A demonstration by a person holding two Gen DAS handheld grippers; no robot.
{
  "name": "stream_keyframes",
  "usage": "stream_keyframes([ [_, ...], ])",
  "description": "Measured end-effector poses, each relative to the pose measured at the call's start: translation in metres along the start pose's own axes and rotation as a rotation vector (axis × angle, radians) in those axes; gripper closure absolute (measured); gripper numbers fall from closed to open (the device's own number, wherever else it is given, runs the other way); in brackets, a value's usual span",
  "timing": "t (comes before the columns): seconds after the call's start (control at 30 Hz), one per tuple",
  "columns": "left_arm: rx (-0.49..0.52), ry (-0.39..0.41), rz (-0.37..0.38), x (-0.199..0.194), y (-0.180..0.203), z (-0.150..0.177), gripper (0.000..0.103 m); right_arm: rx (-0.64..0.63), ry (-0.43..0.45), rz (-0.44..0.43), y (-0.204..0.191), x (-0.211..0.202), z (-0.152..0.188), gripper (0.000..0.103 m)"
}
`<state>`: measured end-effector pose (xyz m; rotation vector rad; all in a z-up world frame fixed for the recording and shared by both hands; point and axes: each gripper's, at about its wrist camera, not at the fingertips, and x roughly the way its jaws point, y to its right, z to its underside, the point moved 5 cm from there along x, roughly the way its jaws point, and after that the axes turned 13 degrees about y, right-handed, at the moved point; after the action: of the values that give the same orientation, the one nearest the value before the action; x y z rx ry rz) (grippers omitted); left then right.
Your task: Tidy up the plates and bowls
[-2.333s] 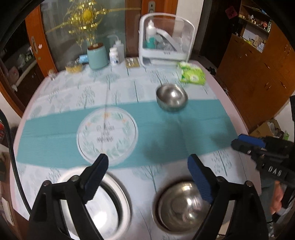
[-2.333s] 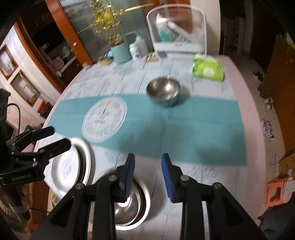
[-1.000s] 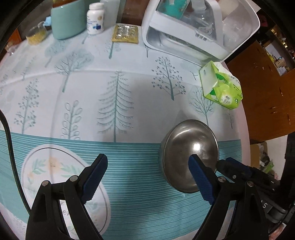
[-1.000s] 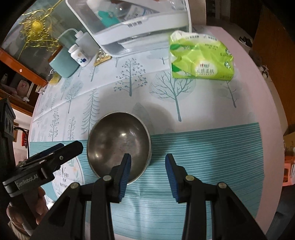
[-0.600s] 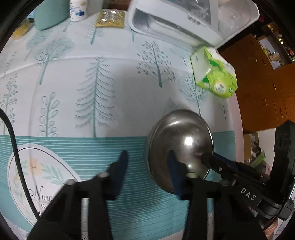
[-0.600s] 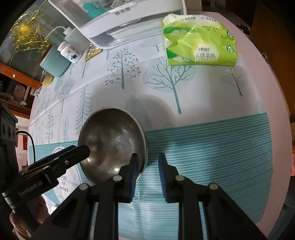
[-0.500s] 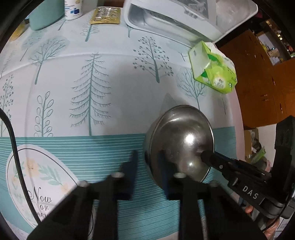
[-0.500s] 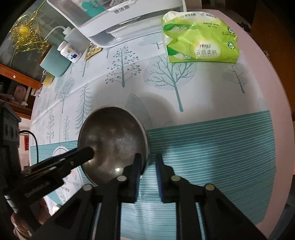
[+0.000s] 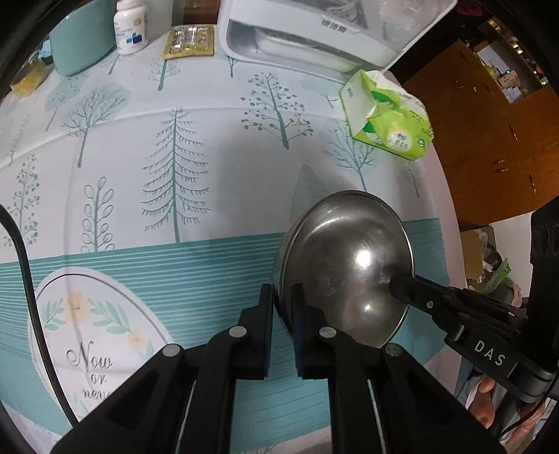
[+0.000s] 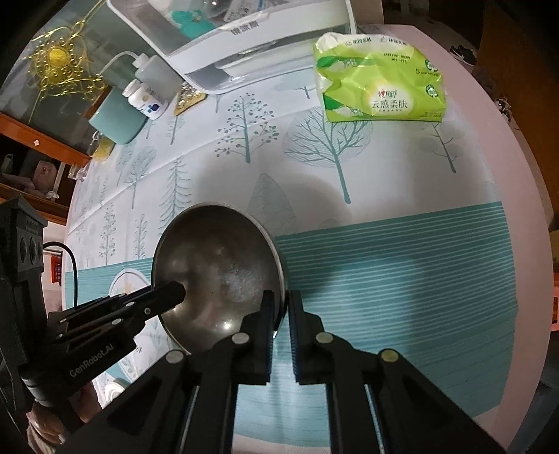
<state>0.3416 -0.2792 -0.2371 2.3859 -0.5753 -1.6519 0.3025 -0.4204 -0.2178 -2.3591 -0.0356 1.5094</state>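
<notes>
A steel bowl (image 9: 344,269) sits empty on a round table's tree-print cloth (image 9: 174,146), at the edge of its teal striped band. The left gripper (image 9: 282,297) pinches the bowl's left rim between its closed fingers; the right gripper (image 10: 286,304) pinches the opposite rim. Its side reads "DAS"; the left one's reads "GenRobot.AI". A round placemat (image 9: 91,335) printed with flowers shows script starting "Now". Behind, a green tissue pack (image 10: 379,87) carries Chinese characters. A white case (image 9: 325,31) holds what may be bottles, blurred. Beside it stand a white pill bottle (image 9: 130,28) and a teal canister (image 9: 82,42).
</notes>
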Motion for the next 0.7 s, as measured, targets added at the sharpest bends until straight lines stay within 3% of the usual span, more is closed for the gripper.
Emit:
stream_keyframes([
  [0.33, 0.04, 0.032, -0.009, -0.066, 0.012, 0.029, 0.095, -0.019, 0.027, -0.051, -0.018, -0.052, 0.024, 0.095],
  [0.7, 0.043, 0.045, -0.006, -0.133, 0.029, 0.118, 0.095, -0.06, 0.07, -0.1, -0.033, -0.121, 0.095, 0.095],
])
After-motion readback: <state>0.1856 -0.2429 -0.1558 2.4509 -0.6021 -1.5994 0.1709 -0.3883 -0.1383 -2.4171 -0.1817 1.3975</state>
